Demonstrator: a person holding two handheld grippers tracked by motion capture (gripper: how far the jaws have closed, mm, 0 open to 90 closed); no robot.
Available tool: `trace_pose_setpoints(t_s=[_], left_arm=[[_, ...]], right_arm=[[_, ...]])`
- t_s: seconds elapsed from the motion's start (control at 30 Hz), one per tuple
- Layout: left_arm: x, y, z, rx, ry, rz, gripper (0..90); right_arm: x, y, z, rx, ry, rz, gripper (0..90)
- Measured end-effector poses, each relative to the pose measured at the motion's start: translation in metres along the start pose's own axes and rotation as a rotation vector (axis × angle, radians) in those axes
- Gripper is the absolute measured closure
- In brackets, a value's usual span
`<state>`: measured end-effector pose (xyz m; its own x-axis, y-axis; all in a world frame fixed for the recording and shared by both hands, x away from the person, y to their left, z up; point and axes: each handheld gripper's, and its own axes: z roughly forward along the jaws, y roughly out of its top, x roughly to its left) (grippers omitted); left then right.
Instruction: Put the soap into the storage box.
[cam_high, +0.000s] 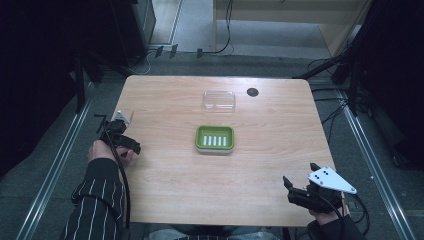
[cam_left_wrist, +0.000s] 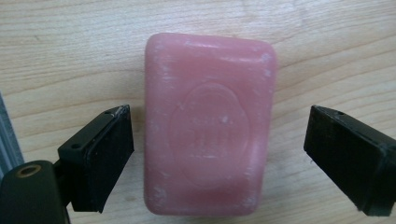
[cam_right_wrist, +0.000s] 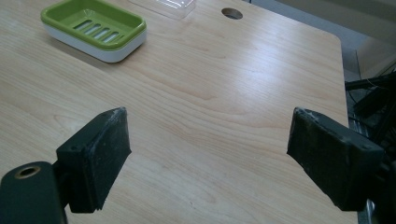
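1. The pink soap bar (cam_left_wrist: 208, 125) lies flat on the wooden table (cam_high: 240, 170) near its left edge, stamped face up, directly between the jaws of the left gripper (cam_left_wrist: 217, 158). The jaws stand wide apart and hold nothing; the left one sits just beside the bar's long side, the right one well clear of it.
2. Because the bar sits off-centre in that gap, closing now would likely let one jaw meet it first and push it sideways across the wood, perhaps twisting it out of line.
3. Soap is probably slick and rounded at the corners; a grip taken too high on its sides could squeeze it up and out of the pads.
4. The table's left edge shows close by in the left gripper view, so a skidding bar could go over it.
5. The green soap dish (cam_high: 214, 138) sits at the table's middle, well apart from the bar, with the clear lid (cam_high: 219, 100) behind it. A long carry gives a weak grip time to fail.
6. The right gripper (cam_right_wrist: 208, 156) hovers open and empty over the near right corner, far from the dish, so it cannot steady it if the bar lands hard.
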<state>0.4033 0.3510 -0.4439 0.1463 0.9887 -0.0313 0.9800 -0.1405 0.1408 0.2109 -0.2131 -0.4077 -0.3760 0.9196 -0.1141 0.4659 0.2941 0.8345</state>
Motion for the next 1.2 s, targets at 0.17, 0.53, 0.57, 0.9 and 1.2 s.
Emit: trace_pose_setpoints(t_s=[0.17,0.53,0.57,0.9,1.2], left_arm=[[-0.0014,0.0023,0.0023,0.007,0.014,0.005,14.5],[-0.0041,0.0042,0.0046,-0.007,0.067,0.021,29.5],[-0.0038,0.0039,0.0046,-0.012,0.068,0.022,30.6],[-0.0039,0.0024,0.0028,-0.023,0.075,0.027,38.4],[-0.0037,0.0008,0.0022,-0.022,0.075,0.058,39.0]], right_arm=[[-0.0001,0.0002,0.0004,0.002,0.0,-0.002,13.5],[-0.0001,0.0001,0.0003,0.001,0.001,0.0,13.5],[-0.0002,0.0001,0.0003,0.0,0.001,0.001,13.5],[-0.0001,0.0001,0.0002,0.0,0.001,0.001,13.4],[-0.0004,0.0001,0.0002,-0.001,0.0,0.002,13.5]])
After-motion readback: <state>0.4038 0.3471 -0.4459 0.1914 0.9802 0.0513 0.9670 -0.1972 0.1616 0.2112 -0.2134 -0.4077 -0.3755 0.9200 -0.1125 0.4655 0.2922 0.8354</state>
